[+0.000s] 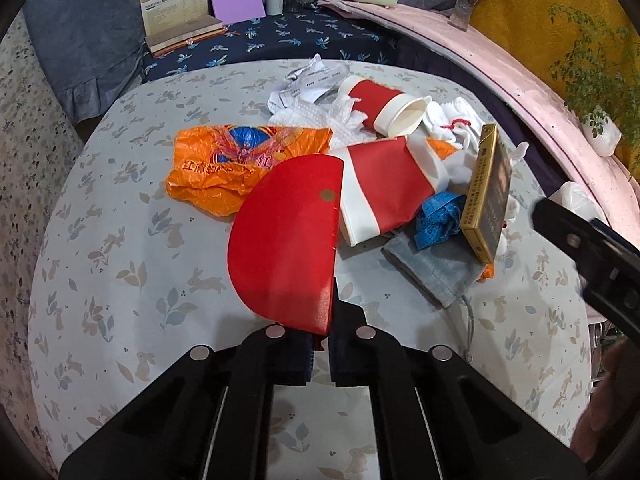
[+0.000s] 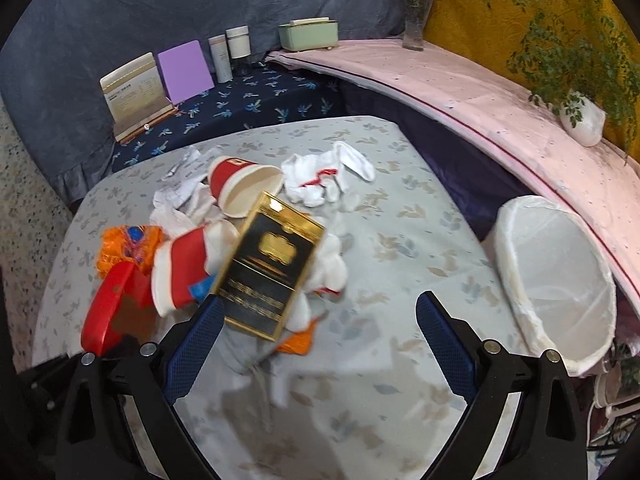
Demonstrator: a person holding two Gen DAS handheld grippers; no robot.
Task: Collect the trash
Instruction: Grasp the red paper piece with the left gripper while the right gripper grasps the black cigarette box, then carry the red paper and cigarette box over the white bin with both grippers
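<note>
My left gripper [image 1: 322,336] is shut on the lower edge of a red half-round sheet [image 1: 288,240], which stands up from its jaws over the table. Behind the sheet lies the trash pile: an orange plastic bag [image 1: 224,164], a flattened red-and-white paper cup [image 1: 384,188], a whole cup [image 1: 392,108] on its side, crumpled white paper [image 1: 312,80], a blue tape measure [image 1: 436,220] and a gold-and-black box [image 2: 272,268] leaning on the heap. My right gripper [image 2: 320,344] is open just in front of the box, its left pad beside the box's lower corner.
A bin with a white liner [image 2: 556,276] stands off the table's right edge. White gloves [image 2: 328,180] and a grey pouch [image 1: 432,272] lie on the rabbit-print tablecloth [image 1: 120,280]. Books, bottles and a green box line the far shelf; a pink ledge holds plants.
</note>
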